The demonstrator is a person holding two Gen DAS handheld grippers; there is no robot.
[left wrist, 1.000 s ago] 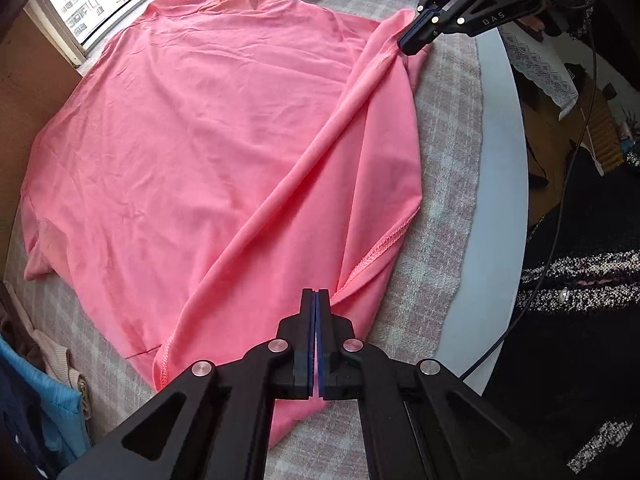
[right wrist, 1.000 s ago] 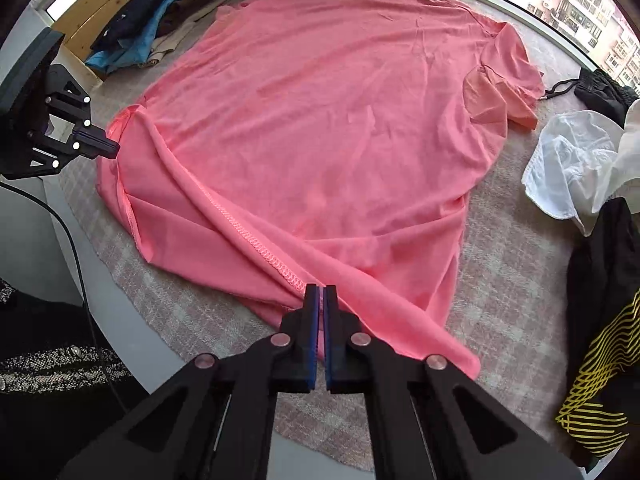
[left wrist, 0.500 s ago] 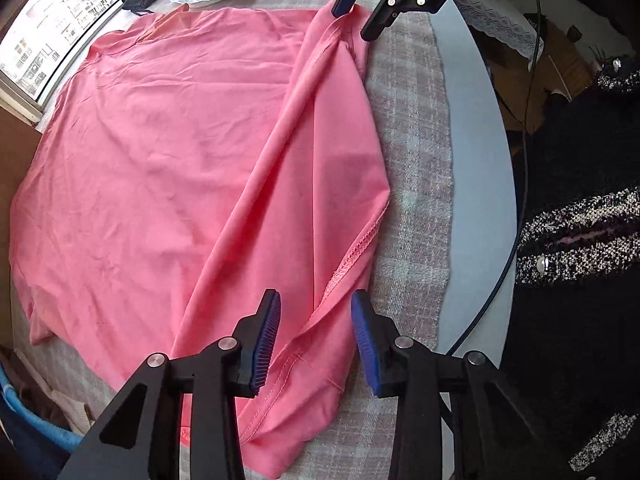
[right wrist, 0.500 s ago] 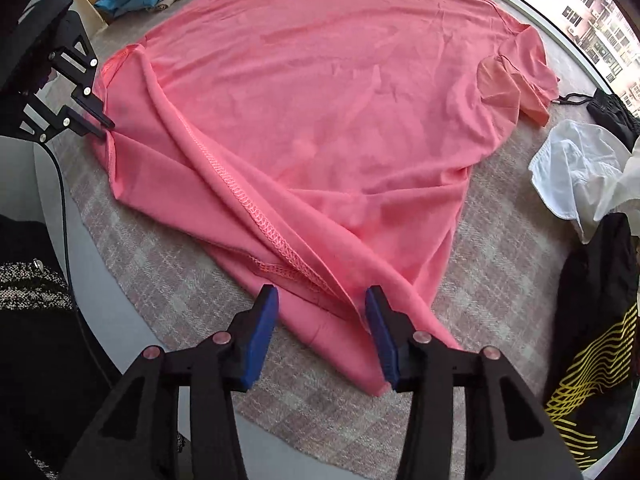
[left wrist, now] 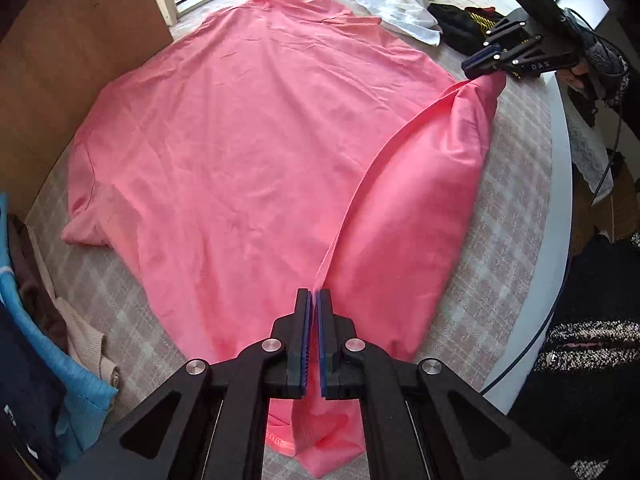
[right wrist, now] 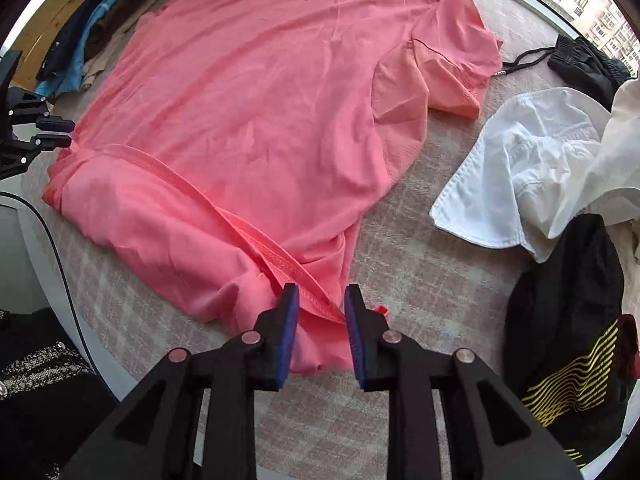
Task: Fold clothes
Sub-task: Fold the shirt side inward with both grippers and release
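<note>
Tongs of the left hand (left wrist: pixel 314 300) sit nearly pressed together, their blue pads pinching the stitched hem of a large salmon-pink jersey T-shirt (left wrist: pixel 248 152) at one bottom corner. Tongs of the right hand (right wrist: pixel 320 304) stand partly apart around the hem at the other corner; their jaws have just been closing, and fabric lies between the pads, though they do not yet press it on both sides. From the left wrist view those right-hand tongs look closer to the cloth, so the grasp there is not certain.

The shirt lies spread flat on a round worktop covered with a pale checked cloth (right wrist: pixel 400 248), its bottom edge already turned up a little. Both grasps should be firm and catch both layers before lifting — then raise the two corners together and carry the hem evenly towards the collar, keeping the edge taut.

A crumpled white garment (right wrist: pixel 532 172) and a black garment with yellow stripes (right wrist: pixel 568 352) lie close beside it — the fold should stay clear of them.
</note>
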